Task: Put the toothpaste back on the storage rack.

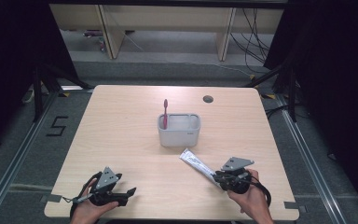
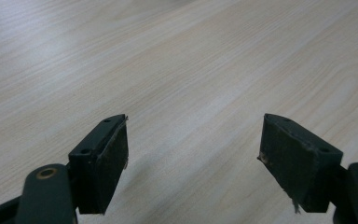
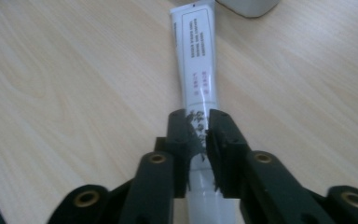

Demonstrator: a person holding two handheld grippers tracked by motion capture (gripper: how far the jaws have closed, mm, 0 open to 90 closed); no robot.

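Observation:
A white toothpaste tube (image 1: 196, 162) lies slanted on the wooden table (image 1: 121, 140), in front of a grey holder (image 1: 179, 138). My right gripper (image 1: 216, 176) is shut on the tube's near end. In the right gripper view the two black pads pinch the tube (image 3: 198, 56) between them, at the right gripper (image 3: 198, 123). A pink toothbrush (image 1: 165, 112) stands upright in the holder's left side. My left gripper (image 1: 129, 193) rests at the table's front left, jaws spread wide. Bare wood lies between the jaws of the left gripper (image 2: 193, 140).
The holder's bottom corner (image 3: 249, 5) lies just beyond the tube's far end. A round cable hole (image 1: 208, 99) sits near the table's back edge. Dark floor and black curtains surround the table, with wooden furniture legs behind it.

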